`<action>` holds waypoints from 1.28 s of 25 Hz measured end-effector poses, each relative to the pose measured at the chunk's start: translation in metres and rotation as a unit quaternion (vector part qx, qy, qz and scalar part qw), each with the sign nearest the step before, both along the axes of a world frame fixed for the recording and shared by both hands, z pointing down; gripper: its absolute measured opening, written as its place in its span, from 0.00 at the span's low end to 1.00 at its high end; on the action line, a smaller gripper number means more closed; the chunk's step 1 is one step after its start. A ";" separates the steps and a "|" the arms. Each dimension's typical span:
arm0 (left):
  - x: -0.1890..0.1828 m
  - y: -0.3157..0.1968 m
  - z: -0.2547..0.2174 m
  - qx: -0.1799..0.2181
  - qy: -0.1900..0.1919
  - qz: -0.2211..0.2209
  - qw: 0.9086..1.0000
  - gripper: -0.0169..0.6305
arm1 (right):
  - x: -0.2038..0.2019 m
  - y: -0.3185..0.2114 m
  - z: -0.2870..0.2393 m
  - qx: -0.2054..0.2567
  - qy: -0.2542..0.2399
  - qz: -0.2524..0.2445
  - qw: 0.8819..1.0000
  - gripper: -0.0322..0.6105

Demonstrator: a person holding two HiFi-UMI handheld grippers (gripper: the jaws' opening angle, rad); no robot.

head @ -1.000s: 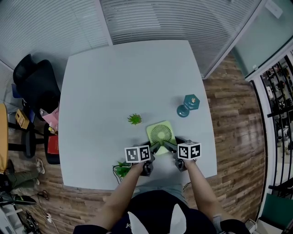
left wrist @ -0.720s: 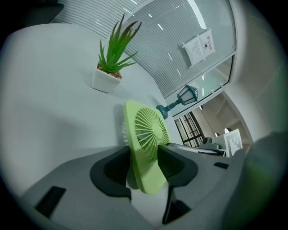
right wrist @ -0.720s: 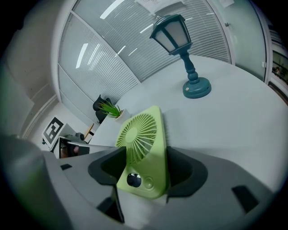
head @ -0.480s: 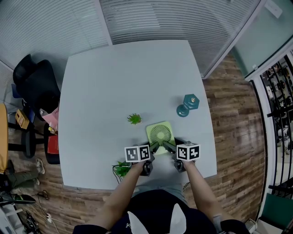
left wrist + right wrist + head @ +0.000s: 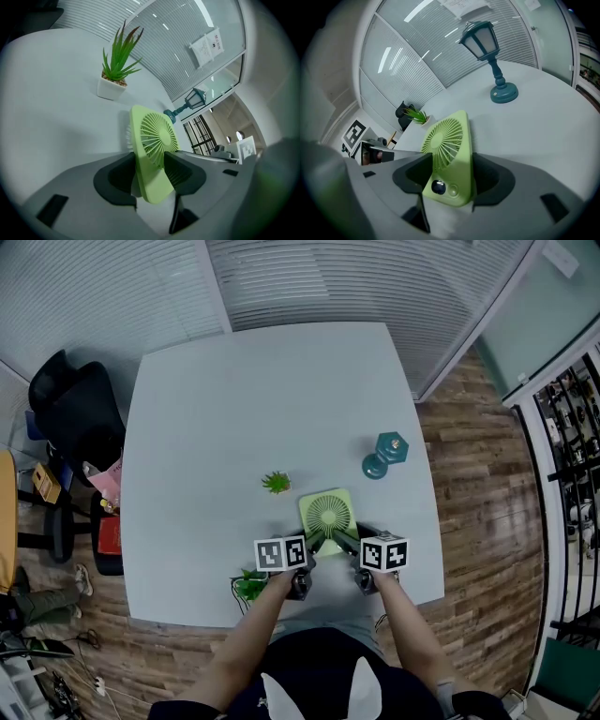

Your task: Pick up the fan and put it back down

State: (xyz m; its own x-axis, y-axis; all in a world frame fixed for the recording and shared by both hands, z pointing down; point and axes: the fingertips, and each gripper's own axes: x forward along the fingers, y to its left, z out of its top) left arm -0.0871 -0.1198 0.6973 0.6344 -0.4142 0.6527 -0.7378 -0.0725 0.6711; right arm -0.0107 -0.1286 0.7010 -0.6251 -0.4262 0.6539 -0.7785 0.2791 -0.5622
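Note:
A light-green square fan [image 5: 328, 514] stands upright on the white table [image 5: 262, 399] near its front edge. My left gripper [image 5: 319, 542] grips the fan's lower left corner; in the left gripper view both pads press the fan [image 5: 152, 140] edge-on, at my left gripper [image 5: 152, 176]. My right gripper [image 5: 345, 540] holds the lower right corner. In the right gripper view the fan [image 5: 447, 150] fills the gap of my right gripper [image 5: 449, 180], with its buttons facing the camera. The fan's foot is hidden behind the jaws.
A small potted plant [image 5: 277, 483] stands just left of and behind the fan. A teal lantern-shaped lamp [image 5: 382, 456] stands to the right. Another green plant [image 5: 249, 587] sits at the table's near edge by my left arm. A black chair [image 5: 70, 409] is at the left.
Both pairs of jaws have drawn in onto the fan's lower corners. The hands and the fan stay where they were.

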 end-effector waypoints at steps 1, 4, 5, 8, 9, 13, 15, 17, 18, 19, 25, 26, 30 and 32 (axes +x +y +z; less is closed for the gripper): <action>0.000 0.000 -0.001 0.000 0.001 0.000 1.000 0.34 | 0.000 0.000 -0.001 0.002 0.001 0.001 1.000 0.47; -0.001 0.000 -0.003 0.001 0.002 0.001 1.000 0.34 | -0.001 0.001 -0.003 0.003 0.000 0.001 1.000 0.47; -0.001 0.001 -0.004 0.001 0.002 0.001 1.000 0.34 | -0.001 0.001 -0.004 0.004 0.000 0.002 1.000 0.47; -0.002 0.002 -0.007 0.001 0.002 0.002 1.000 0.34 | -0.002 0.003 -0.007 0.007 0.001 0.003 1.000 0.47; -0.002 0.002 -0.009 0.002 0.002 0.003 1.000 0.34 | -0.002 0.003 -0.009 0.008 0.001 0.003 1.000 0.47; -0.003 0.001 -0.016 0.007 0.002 0.005 1.000 0.34 | -0.003 0.003 -0.016 0.013 -0.002 0.009 1.000 0.46; -0.003 0.000 -0.018 0.012 0.004 0.005 1.000 0.34 | -0.002 0.001 -0.019 0.017 0.002 0.009 1.000 0.46; -0.003 0.000 -0.022 0.016 0.006 0.005 1.000 0.34 | -0.002 0.001 -0.024 0.020 0.004 0.008 1.000 0.46; -0.003 0.000 -0.024 0.018 0.007 0.004 1.000 0.34 | -0.002 0.001 -0.025 0.020 0.004 0.007 1.000 0.46; -0.003 0.000 -0.026 0.019 0.008 0.003 1.000 0.34 | -0.003 0.002 -0.027 0.019 0.003 0.007 1.000 0.46; -0.003 0.002 -0.038 0.025 0.010 0.003 1.000 0.34 | -0.002 0.004 -0.040 0.023 0.002 0.011 1.000 0.46; -0.003 0.003 -0.039 0.025 0.010 0.003 1.000 0.34 | -0.002 0.005 -0.040 0.022 0.001 0.011 1.000 0.46; -0.004 0.006 -0.046 0.025 0.011 0.003 1.000 0.34 | 0.000 0.006 -0.049 0.026 0.012 0.012 1.000 0.43; -0.004 0.008 -0.051 0.025 0.011 0.003 1.000 0.34 | 0.001 0.008 -0.053 0.026 0.013 0.012 0.999 0.43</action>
